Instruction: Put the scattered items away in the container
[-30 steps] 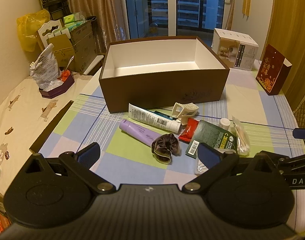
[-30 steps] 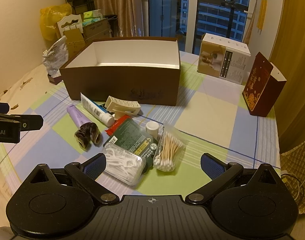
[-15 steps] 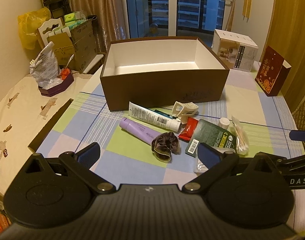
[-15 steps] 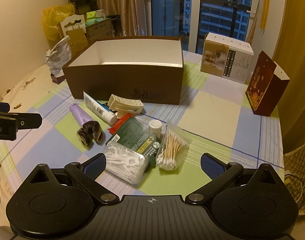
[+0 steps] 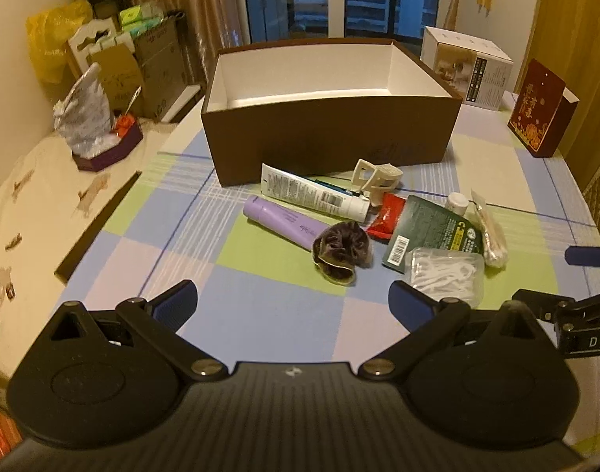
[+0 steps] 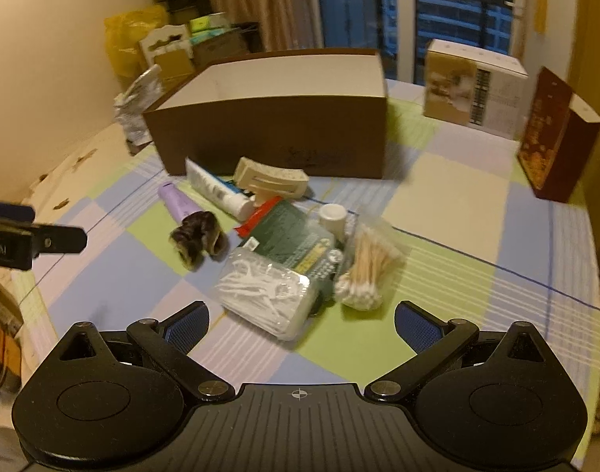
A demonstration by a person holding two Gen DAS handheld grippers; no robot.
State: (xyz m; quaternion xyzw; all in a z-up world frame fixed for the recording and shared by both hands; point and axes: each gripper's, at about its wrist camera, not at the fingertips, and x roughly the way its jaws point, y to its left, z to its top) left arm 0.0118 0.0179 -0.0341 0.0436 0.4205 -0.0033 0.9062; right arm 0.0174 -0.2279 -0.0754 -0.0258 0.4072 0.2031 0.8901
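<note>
A brown box (image 5: 331, 133) (image 6: 268, 133) with a white inside stands open on the checked tablecloth, nothing visible in it. In front of it lie a white tube (image 5: 311, 192), a purple tube (image 5: 284, 224), a dark scrunchie (image 5: 341, 251) (image 6: 199, 242), a beige hair claw (image 6: 272, 181), a red sachet (image 5: 386, 216), a green packet (image 5: 429, 232), a small white bottle (image 6: 333, 216), a bag of cotton swabs (image 6: 372, 263) and a clear case of floss picks (image 6: 268, 295). My left gripper (image 5: 294, 305) is open, short of the scrunchie. My right gripper (image 6: 301, 324) is open, close before the floss case.
A white carton (image 5: 473, 67) and a dark red gift box (image 5: 541, 114) stand at the back right. A crumpled bag on a purple tray (image 5: 91, 129) sits left, on a cream cloth. The table edge (image 5: 99, 228) runs along the left. Cardboard boxes and a yellow bag fill the far corner.
Both grippers have moved forward toward the pile, so the items look nearer. The right one has swung right and closed in on the floss case. Nothing on the table has moved.
</note>
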